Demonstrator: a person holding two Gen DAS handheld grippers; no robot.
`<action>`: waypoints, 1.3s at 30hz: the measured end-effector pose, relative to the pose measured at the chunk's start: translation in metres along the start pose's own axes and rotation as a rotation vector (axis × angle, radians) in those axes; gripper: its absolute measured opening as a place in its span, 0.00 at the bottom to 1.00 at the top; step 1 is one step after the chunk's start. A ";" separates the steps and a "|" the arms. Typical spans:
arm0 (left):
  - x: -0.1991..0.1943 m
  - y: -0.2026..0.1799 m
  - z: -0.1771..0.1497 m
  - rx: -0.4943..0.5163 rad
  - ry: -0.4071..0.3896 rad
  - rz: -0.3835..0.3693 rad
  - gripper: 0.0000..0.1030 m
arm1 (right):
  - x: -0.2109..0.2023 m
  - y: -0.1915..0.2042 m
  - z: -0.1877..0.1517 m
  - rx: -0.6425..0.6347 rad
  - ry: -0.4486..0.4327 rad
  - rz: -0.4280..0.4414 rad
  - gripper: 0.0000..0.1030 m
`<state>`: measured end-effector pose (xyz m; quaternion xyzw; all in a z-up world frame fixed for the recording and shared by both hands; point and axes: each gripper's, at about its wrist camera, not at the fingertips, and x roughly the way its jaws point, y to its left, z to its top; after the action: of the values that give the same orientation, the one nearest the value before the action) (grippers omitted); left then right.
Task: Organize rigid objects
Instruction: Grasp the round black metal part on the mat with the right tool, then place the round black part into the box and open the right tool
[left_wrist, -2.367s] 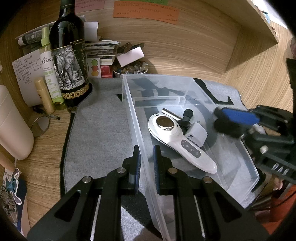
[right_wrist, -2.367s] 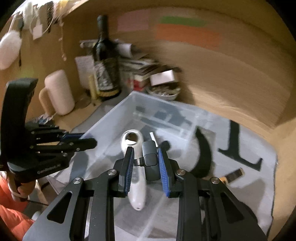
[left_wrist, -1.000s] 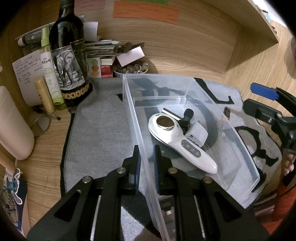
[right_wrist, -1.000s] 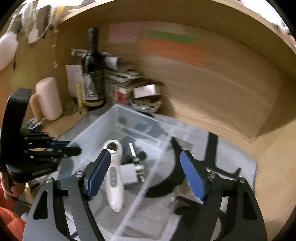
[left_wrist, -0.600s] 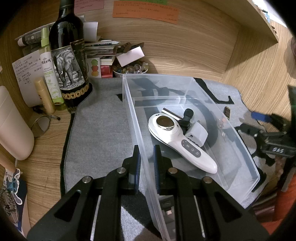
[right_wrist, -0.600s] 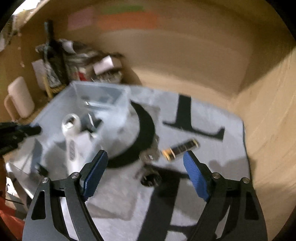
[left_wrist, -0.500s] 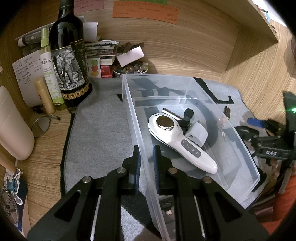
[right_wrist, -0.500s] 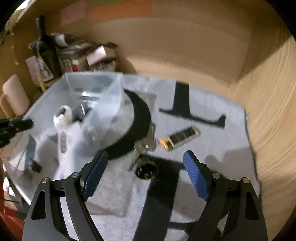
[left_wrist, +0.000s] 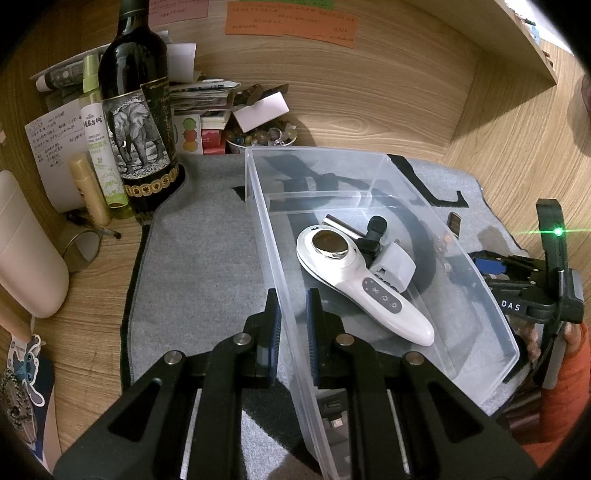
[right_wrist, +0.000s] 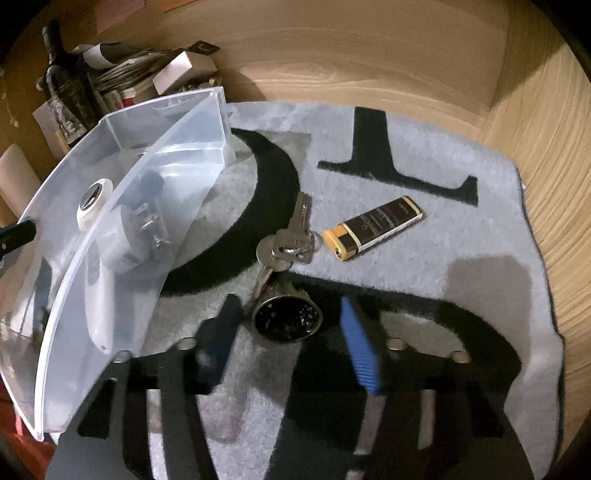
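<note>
Clear plastic forms the bin (left_wrist: 373, 166) that sits on a grey felt mat (left_wrist: 199, 258) over the wooden tabletop (left_wrist: 369, 107), and the left tongs (left_wrist: 293, 328) are clamped shut on its near wall, one pad outside and one inside. Inside the bin lie a white handheld device (left_wrist: 354, 284), a pale plug adapter (left_wrist: 393, 266) and a small black clip-like piece (left_wrist: 375, 230). Outside it, on the mat, a bunch of keys (right_wrist: 291, 240) with a round dark fob (right_wrist: 286, 319) lies just beside a black-and-gold lighter (right_wrist: 373, 229). The right tongs (right_wrist: 291, 343) hang low over the fob with the jaws having just been narrowing; the fob sits between the pads, but they do not appear to press on it, so nothing is held on that side. The likely next step is a pickup of the keys for the bin. The risk lies in the loose bunch: a grip on the fob alone would let the keys dangle and swing, and they could catch the bin's rim or drag the lighter sideways. A pad landing on the fob's rounded edge could squeeze it out across the felt. If the left tongs slacken, the light bin could slide when bumped.
</note>
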<state>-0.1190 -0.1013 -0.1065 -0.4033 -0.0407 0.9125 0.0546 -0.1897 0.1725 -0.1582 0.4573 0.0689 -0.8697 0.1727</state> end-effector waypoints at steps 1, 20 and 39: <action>0.000 0.000 0.000 0.000 0.000 0.000 0.11 | -0.001 0.000 0.000 -0.005 -0.006 0.002 0.34; 0.000 0.000 0.000 0.000 0.000 0.001 0.11 | -0.074 0.039 0.030 -0.113 -0.237 0.030 0.30; 0.000 -0.001 0.000 -0.001 -0.002 0.000 0.11 | -0.054 0.121 0.035 -0.297 -0.188 0.195 0.30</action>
<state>-0.1188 -0.1000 -0.1062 -0.4026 -0.0411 0.9128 0.0545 -0.1440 0.0628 -0.0891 0.3482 0.1356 -0.8678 0.3275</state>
